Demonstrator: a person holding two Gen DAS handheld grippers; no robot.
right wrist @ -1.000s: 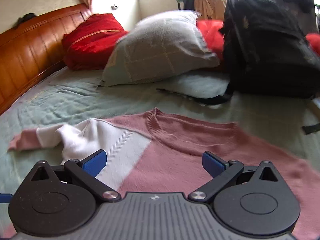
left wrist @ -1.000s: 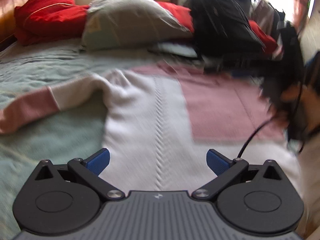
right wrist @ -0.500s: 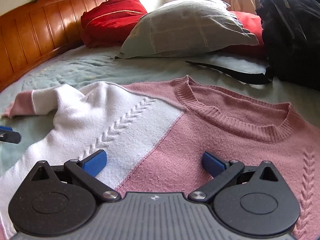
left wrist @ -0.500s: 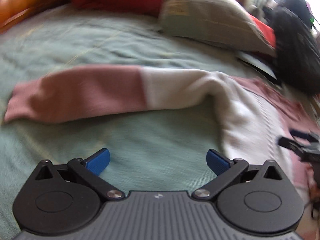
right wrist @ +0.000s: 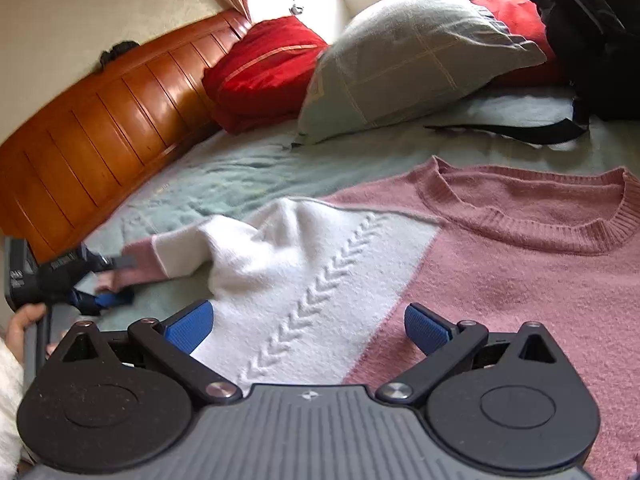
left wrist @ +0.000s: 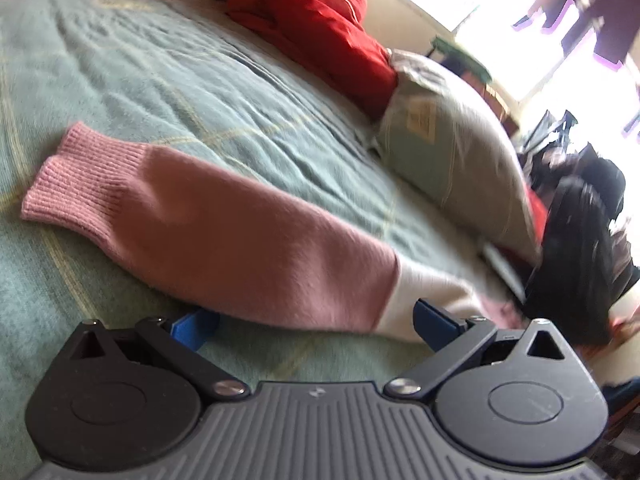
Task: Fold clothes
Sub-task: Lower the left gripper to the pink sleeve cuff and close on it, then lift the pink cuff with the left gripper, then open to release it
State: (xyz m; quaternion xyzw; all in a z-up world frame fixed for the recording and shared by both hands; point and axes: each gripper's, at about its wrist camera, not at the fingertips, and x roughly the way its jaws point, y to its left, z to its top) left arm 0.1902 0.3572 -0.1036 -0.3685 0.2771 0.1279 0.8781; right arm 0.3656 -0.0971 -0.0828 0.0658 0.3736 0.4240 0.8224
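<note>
Both claws are gaping wide and gripping nothing as I'm hovering the left gripper (left wrist: 316,322) at the sweater's (right wrist: 500,264) near sleeve (left wrist: 224,236) and the right gripper (right wrist: 308,326) over its chest on the bed (left wrist: 168,80).

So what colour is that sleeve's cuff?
Pink, ribbed knit; the sleeve turns white near the shoulder. The cuff shows best in the left wrist view.

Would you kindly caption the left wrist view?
Open left gripper poised at the pink-and-white sweater sleeve on the green blanket.
</note>
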